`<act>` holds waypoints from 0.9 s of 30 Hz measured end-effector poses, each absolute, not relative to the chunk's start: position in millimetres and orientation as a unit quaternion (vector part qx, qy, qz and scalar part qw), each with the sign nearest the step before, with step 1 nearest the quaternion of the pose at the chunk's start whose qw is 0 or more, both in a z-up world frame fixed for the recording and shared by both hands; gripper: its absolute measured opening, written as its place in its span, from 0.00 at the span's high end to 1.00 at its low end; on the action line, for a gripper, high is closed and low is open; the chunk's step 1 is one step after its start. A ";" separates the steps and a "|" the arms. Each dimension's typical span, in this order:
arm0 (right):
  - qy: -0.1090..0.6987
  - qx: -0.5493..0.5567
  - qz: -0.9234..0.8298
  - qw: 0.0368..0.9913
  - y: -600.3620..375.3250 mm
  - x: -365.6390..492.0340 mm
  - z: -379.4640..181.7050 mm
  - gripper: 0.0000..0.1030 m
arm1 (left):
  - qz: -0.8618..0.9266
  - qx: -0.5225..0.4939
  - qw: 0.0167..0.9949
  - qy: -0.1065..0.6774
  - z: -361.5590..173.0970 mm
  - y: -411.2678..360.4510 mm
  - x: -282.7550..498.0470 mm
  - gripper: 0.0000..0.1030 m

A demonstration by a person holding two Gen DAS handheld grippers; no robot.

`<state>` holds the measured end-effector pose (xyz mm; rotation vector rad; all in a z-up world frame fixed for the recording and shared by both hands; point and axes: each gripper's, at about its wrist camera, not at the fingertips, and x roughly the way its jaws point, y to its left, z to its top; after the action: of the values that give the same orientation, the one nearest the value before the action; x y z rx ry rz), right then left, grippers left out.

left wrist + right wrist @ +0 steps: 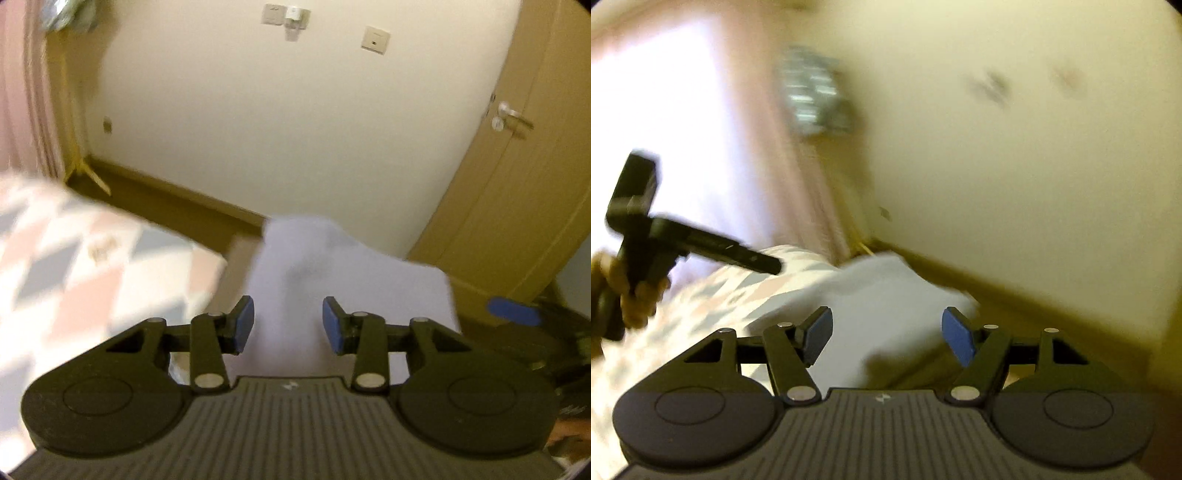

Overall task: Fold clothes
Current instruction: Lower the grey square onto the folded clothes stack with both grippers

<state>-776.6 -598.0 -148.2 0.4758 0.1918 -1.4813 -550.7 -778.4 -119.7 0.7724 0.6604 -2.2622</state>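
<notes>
A white garment (332, 273) lies in a soft heap past the edge of a checked bedcover (74, 266), and both wrist views look at it through motion blur. In the left wrist view it sits straight ahead of the left gripper (288, 325), showing through the gap between the two blue pads (244, 325), which stand apart with no cloth pressed between them. The right wrist view shows the same garment ahead of the right gripper (886, 334), whose jaws stand wider; the cloth fills the left part of the gap and touches neither pad as far as the blur allows.

Only the left view shows a wooden door (517, 177) with its handle, wall sockets (375, 40) and the skirting board. Only the right view shows a bright curtained window (665, 110), and the person's hand (631, 291) gripping the other gripper's handle over the bedcover.
</notes>
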 end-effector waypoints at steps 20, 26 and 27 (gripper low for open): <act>0.151 0.146 -0.655 0.726 -603.5 -738.3 -252.7 0.56 | -0.823 0.281 0.387 0.307 -206.5 -790.6 -571.4 0.61; 0.172 0.156 -0.660 0.715 -608.2 -739.6 -217.8 0.53 | -0.826 0.281 0.418 0.253 -169.6 -763.0 -565.3 0.68; 0.175 0.156 -0.659 0.715 -607.5 -739.7 -210.7 0.52 | -0.827 0.279 0.421 0.248 -163.4 -755.3 -563.7 0.70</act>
<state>-739.7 -607.5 -210.7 0.3459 0.3878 -1.4600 -563.7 -755.3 -163.4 0.7002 0.6220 -2.0709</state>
